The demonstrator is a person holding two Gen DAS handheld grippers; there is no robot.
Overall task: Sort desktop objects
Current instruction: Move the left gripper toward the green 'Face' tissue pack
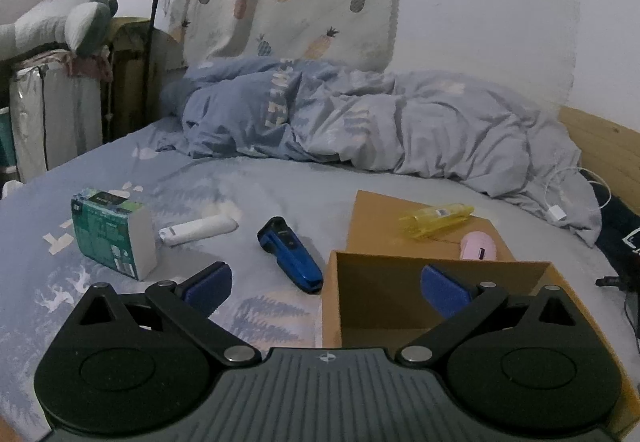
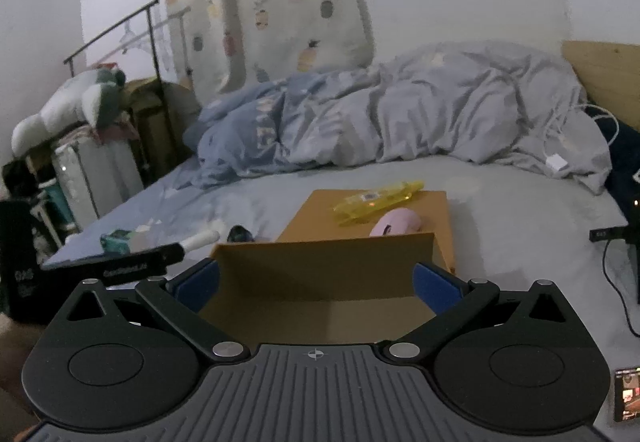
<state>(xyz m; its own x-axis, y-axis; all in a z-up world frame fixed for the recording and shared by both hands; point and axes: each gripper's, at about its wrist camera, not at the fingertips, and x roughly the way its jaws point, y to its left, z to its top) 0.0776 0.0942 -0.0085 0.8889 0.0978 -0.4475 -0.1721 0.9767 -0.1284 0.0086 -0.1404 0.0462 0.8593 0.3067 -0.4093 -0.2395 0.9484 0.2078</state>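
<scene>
An open cardboard box (image 1: 400, 306) lies on the bed, its flap spread out behind it. A yellow stapler (image 1: 436, 219) and a pink mouse (image 1: 478, 246) rest on the flap. A blue shaver (image 1: 290, 256), a white tube (image 1: 198, 229) and a green tissue pack (image 1: 112, 238) lie on the sheet to the left. My left gripper (image 1: 326, 288) is open and empty, over the box's left wall. My right gripper (image 2: 316, 284) is open and empty above the box (image 2: 320, 282). The stapler (image 2: 378, 197) and the mouse (image 2: 396, 222) show beyond it.
A crumpled blue-grey duvet (image 1: 380, 121) fills the back of the bed. A white charger and cable (image 1: 558, 209) lie at the right near the wooden headboard (image 1: 600, 141). A clothes rack and stacked storage (image 1: 60, 101) stand at the left. A black device with cable (image 2: 608, 234) sits right.
</scene>
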